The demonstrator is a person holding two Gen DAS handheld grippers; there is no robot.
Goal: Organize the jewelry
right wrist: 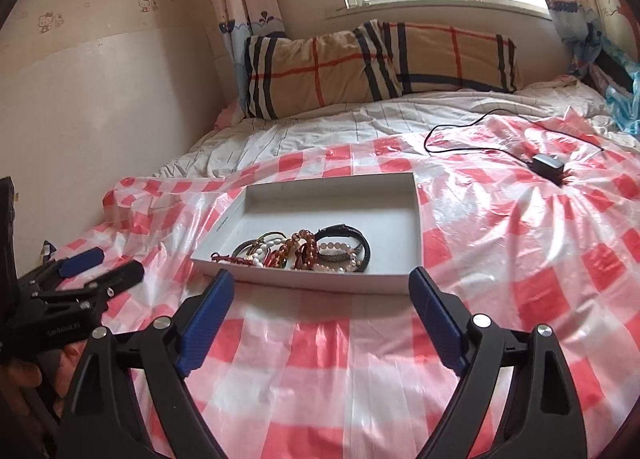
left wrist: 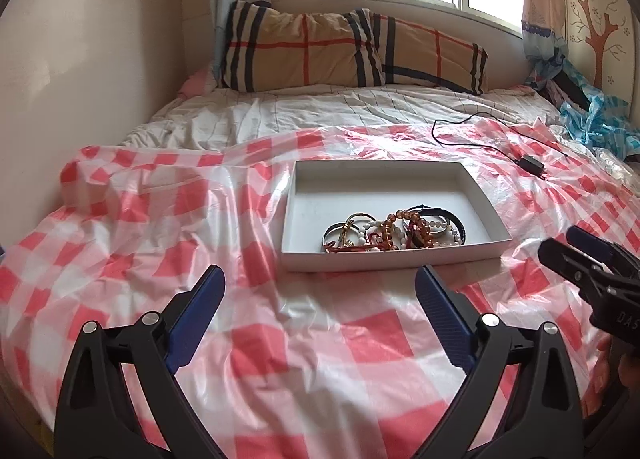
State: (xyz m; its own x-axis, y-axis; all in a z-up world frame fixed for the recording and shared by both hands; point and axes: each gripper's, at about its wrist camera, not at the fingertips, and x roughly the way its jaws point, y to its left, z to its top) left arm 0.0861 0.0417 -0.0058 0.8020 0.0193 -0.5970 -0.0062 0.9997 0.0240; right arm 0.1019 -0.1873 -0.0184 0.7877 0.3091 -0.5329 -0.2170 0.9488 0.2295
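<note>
A shallow white cardboard box (left wrist: 400, 255) rests on the glossy, crinkled red-and-white checked plastic sheet (left wrist: 280, 339) covering the bed. A tangle of beaded, metal and braided bracelets (left wrist: 394, 233) lies against its near wall. The left gripper (left wrist: 320, 279) and right gripper (right wrist: 322, 283) hover short of the box, ribbed blue jaws spread wide, gripping nothing.

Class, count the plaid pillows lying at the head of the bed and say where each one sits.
2. One tan plaid pillow lies on the left by the curtain; the second tan plaid pillow lies right of it under the window, its near end tucked behind the first.
</note>
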